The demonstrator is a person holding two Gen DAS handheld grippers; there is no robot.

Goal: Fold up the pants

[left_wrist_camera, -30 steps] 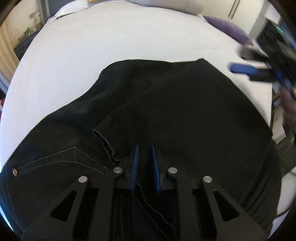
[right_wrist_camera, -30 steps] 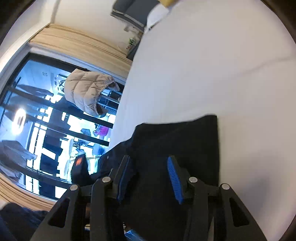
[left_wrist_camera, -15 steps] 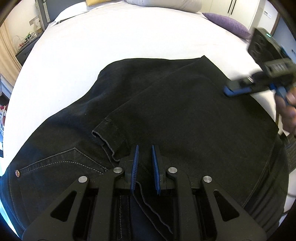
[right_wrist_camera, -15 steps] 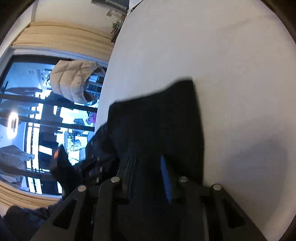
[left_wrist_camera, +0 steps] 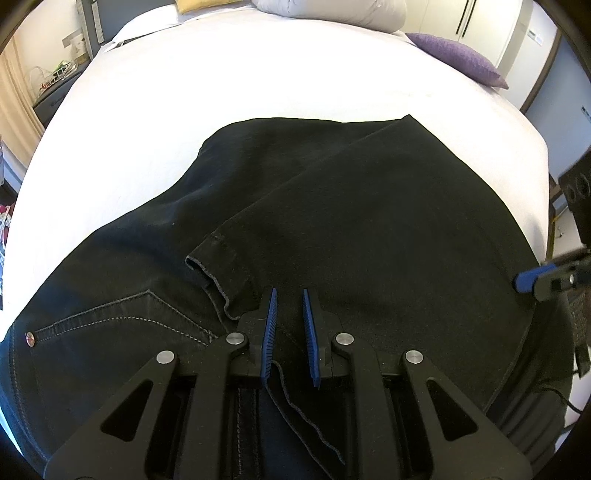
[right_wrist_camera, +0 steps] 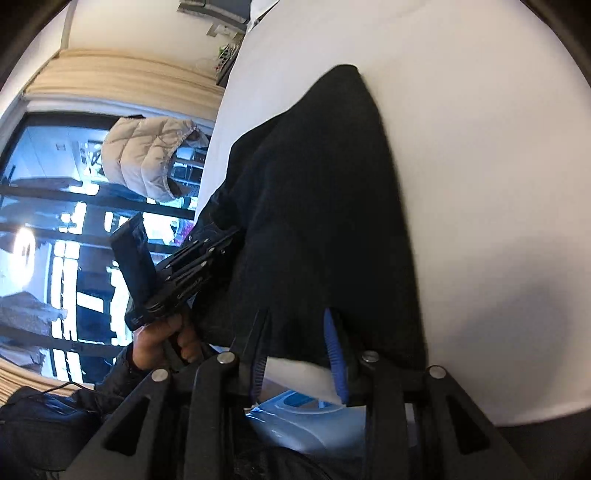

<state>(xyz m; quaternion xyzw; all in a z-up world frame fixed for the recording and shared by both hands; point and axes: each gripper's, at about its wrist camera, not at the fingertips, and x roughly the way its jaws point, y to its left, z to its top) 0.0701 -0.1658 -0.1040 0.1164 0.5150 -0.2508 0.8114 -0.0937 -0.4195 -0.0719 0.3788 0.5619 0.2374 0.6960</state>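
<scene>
Black pants lie on a white bed, the legs folded back over the seat, with the hem and a back pocket showing. My left gripper rests on the folded leg near the hem, its jaws slightly apart with a fold of cloth between them. My right gripper is open at the near edge of the pants, one finger over the cloth; its blue tip also shows in the left wrist view.
A purple cushion and a grey pillow lie at the far end of the bed. A speaker stands off the bed's right side. The right wrist view shows a window and a beige jacket at left.
My right gripper came down from above the bed to the near right edge of the pants and closed somewhat. My left gripper stayed put, and the folded leg settled flatter.
</scene>
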